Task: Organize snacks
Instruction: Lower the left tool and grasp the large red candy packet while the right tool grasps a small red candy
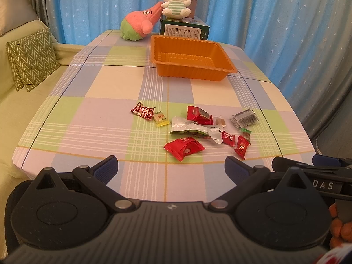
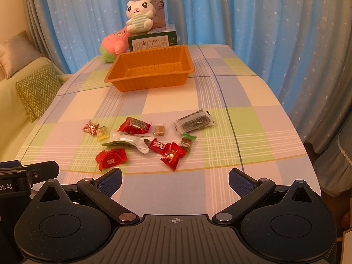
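Observation:
Several wrapped snacks lie scattered on the checked tablecloth: a red packet [image 1: 184, 148] [image 2: 111, 158], a white and green pouch [image 1: 193, 129] [image 2: 127, 140], small red candies [image 1: 242, 147] [image 2: 172, 158], a dark packet [image 1: 244, 117] [image 2: 193, 123]. An empty orange tray [image 1: 191, 57] [image 2: 149, 68] stands farther back. My left gripper [image 1: 171, 169] is open and empty, near the table's front edge, short of the snacks. My right gripper [image 2: 176, 181] is open and empty, also at the front edge.
Two plush toys [image 1: 176, 0] [image 2: 138, 14] and stacked boxes [image 1: 184, 29] [image 2: 153, 39] stand behind the tray. A sofa with a green patterned cushion [image 1: 30, 59] [image 2: 37, 90] lies left of the table. Blue curtains hang behind.

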`<state>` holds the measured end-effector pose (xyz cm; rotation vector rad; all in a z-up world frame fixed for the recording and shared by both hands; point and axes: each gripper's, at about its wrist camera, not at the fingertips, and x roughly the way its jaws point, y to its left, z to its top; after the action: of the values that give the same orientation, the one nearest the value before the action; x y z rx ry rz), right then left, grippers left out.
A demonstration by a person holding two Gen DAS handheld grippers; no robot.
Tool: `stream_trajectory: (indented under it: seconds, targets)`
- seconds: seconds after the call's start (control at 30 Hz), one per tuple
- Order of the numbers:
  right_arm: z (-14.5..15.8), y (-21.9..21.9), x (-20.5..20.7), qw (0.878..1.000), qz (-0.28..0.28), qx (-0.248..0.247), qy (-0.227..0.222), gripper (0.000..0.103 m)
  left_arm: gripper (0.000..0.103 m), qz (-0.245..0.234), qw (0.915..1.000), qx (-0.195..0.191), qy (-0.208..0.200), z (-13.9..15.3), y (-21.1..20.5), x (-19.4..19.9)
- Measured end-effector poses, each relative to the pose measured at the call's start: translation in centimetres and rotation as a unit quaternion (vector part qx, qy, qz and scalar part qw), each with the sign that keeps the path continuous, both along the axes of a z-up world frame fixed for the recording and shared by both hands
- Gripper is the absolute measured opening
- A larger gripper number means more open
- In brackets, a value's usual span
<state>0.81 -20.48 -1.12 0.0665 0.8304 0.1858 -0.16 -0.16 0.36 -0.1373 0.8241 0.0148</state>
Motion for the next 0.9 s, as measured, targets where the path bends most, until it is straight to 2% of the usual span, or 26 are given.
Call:
stream_trajectory:
  seconds: [0.33,0.63,0.9]
  targets:
    - [-0.5,0.1,0.0,1.000,-0.003,0.003,0.004,0.102,0.102,0.002,1.0000,0.001,0.001,-0.2,0.0,0.0]
    - [-2.1,-0.2,1.0,1.000,-0.010,0.008,0.014,0.102,0.102,0.007,0.9998,-0.009,0.014,-1.9,0.9,1.4]
    - [-3.9,-1.2,2.6,0.999,-0.026,0.020,0.016,0.102,0.093,-0.010,0.9993,-0.017,0.032,-4.2,1.2,4.1]
